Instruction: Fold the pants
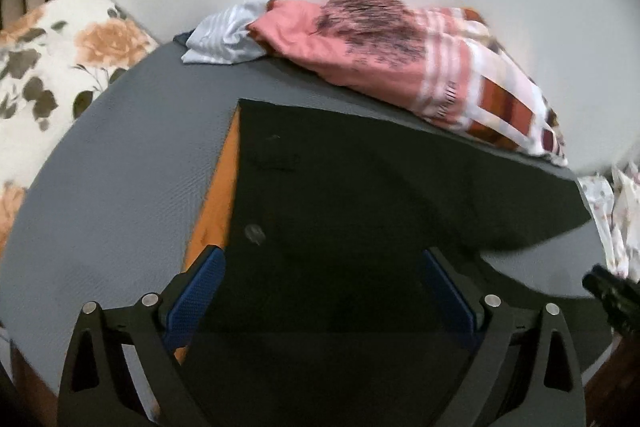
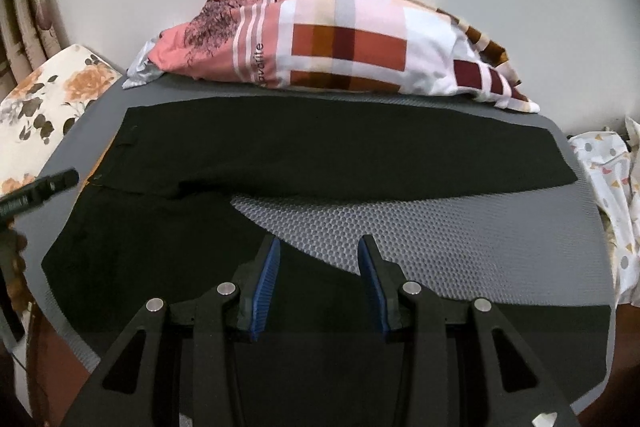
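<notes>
- Clearly, the pants [image 2: 320, 147] lay spread flat on the grey mat [image 2: 440, 239], just in front of the heap of bedding [image 2: 352, 51] against the wall.
- Both legs were still apart: one ran along the bedding, the other lay nearer me, with bare mat showing between them, so I judged no fold had been made yet.
- My left gripper [image 1: 324, 291] stood wide open over the waist end, nearest the orange strip [image 1: 216, 195] peeking from under the pants; nothing was pinched.
- My right gripper [image 2: 318, 283] stood partly open above the near leg, its blue pads [image 2: 266, 291] clear of the cloth as far as I could tell.
- What remained, I reckoned, was the whole job: take the near leg, lay it over the far one beside the bedding, then fold lengthwise.
</notes>
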`<state>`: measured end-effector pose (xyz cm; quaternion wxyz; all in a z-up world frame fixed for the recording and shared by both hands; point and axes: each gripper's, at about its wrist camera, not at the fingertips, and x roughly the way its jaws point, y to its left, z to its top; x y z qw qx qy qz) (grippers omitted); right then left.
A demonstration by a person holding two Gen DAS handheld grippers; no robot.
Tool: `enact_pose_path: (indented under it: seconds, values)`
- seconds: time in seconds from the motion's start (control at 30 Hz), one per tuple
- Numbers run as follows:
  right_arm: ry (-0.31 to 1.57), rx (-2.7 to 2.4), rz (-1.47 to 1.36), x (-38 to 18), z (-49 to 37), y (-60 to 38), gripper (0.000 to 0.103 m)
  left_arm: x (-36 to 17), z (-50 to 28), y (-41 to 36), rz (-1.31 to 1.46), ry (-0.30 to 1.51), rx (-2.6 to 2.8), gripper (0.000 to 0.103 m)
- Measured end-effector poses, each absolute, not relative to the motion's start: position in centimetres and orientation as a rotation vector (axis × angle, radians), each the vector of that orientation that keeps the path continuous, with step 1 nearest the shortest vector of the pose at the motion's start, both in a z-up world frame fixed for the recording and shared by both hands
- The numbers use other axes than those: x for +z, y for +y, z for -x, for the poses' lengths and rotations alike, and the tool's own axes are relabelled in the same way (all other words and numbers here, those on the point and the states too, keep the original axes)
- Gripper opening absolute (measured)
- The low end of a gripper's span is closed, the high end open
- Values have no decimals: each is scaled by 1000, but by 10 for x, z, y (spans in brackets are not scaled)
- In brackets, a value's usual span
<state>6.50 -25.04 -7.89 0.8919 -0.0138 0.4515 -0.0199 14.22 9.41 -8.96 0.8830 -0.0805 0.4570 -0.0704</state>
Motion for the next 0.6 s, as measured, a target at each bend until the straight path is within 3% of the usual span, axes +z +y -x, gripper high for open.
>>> enact_pose_path:
  seconds: [0.03, 0.07, 0.1, 0.13, 0.17, 0.2, 0.27, 0.6]
  values:
    - [942, -43, 26, -83, -72, -252, 38, -92, -155, 100, 168, 965, -139, 96]
    - [947, -43, 23, -85, -77, -253, 38, -94, -170, 108, 172, 967, -136, 87]
    - [952, -41, 19, -87, -82, -254, 38, -94, -185, 115, 173, 957, -154, 70]
    - [959, -38, 13, -91, -89, -255, 38, -96, -198, 120, 168, 964, -180, 60]
    - [963, -36, 10, -94, -94, -256, 39, -100, -216, 127, 160, 991, -192, 43]
    - [968, -36, 9, -97, -99, -256, 39, -106, -233, 133, 167, 1017, -193, 32]
    - [977, -33, 12, -103, -110, -256, 39, -116, -263, 148, 207, 1030, -214, 28]
    - [992, -39, 17, -120, -146, -262, 39, -156, -350, 171, 205, 1081, -290, 29]
